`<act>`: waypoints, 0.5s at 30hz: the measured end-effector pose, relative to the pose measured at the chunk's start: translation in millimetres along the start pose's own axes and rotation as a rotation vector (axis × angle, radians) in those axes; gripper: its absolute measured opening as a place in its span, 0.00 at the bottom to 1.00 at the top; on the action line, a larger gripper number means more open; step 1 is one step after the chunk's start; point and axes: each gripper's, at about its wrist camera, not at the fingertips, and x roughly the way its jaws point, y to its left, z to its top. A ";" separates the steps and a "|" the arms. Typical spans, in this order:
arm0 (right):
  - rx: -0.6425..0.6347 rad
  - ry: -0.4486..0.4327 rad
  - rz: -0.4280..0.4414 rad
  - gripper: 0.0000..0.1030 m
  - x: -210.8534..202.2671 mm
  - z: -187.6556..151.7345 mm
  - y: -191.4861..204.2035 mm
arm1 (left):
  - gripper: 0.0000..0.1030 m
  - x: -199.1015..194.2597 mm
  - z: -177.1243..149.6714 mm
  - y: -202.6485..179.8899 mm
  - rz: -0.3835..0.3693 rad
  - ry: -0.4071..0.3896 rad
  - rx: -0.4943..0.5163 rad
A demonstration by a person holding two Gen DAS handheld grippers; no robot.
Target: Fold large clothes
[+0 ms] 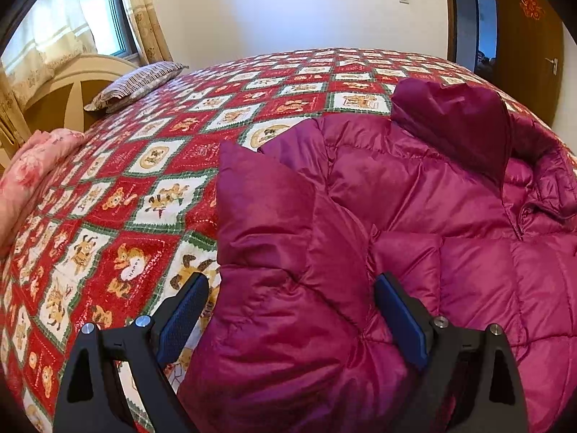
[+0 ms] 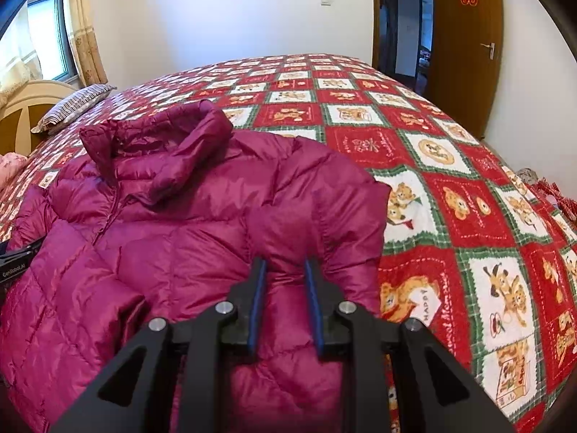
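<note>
A magenta quilted down jacket [image 1: 414, 195] lies front up on the bed, collar toward the far side. Its sleeve [image 1: 274, 252] on the left side is folded up and rises between the wide-apart fingers of my left gripper [image 1: 292, 288], which is open around it. In the right wrist view the jacket [image 2: 173, 238] fills the left and middle. My right gripper [image 2: 285, 270] has its fingers close together, pinching a fold of the jacket's right sleeve [image 2: 288, 231]. A bit of the left gripper body [image 2: 14, 263] shows at the left edge.
The bed carries a red, white and green bear-pattern quilt [image 2: 450, 195]. A striped pillow [image 1: 137, 83] and a pink floral bundle [image 1: 32, 173] lie at the headboard side. A wooden door [image 2: 465, 47] stands open at the far right.
</note>
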 end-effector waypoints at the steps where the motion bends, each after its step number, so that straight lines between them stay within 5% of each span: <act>1: -0.004 0.001 -0.003 0.25 0.9 0.0 0.6 | 0.91 -0.1 0.0 -0.2 0.004 -0.001 0.003; 15: -0.024 0.012 -0.022 0.26 5.5 -1.0 4.1 | 0.93 6.2 -0.6 4.7 -0.023 0.028 -0.021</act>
